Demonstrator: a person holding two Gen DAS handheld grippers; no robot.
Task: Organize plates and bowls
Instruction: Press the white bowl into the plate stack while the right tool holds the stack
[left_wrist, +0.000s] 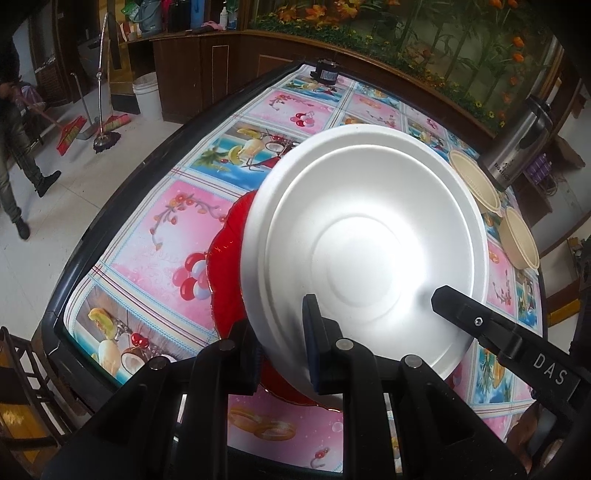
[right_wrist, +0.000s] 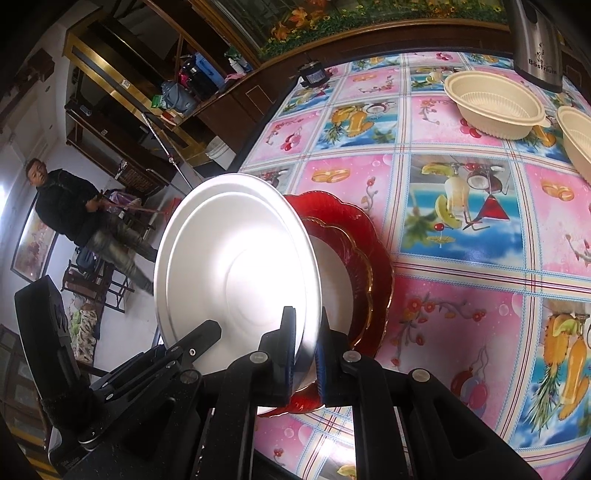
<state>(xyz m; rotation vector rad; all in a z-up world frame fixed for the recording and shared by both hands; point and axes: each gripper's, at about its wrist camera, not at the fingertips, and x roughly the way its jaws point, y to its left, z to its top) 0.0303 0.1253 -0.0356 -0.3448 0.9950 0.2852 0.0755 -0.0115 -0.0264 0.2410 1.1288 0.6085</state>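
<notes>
Because both of my tools pinch the same white foam plate (left_wrist: 354, 236) by its near rim, it stands tilted up off the stack rather than lying flat. My left tool (left_wrist: 284, 347) is clamped on the rim, one pad on the plate's underside and the other behind it. My right tool (right_wrist: 304, 354) grips the edge likewise, its two blue-lined pads closed on the thin rim. I judge that two grips a little apart keep so light and bendy a plate from twisting or folding.

Directly beneath and behind it lies the red scalloped glass plate with a gold edge (right_wrist: 376, 251), flat on the surface covered with a pink and blue fruit-print cloth (right_wrist: 461, 317). A smaller red plate with a white centre (right_wrist: 347, 273) sits nested in it. The white plate's low edge hangs just over this pile, which I take as the stack being built or thinned; I cannot tell which.

Well apart, at the far side, two cream ribbed plastic bowls (right_wrist: 495, 103) stand side by side near a steel kettle (right_wrist: 539, 44), not yet nested.
</notes>
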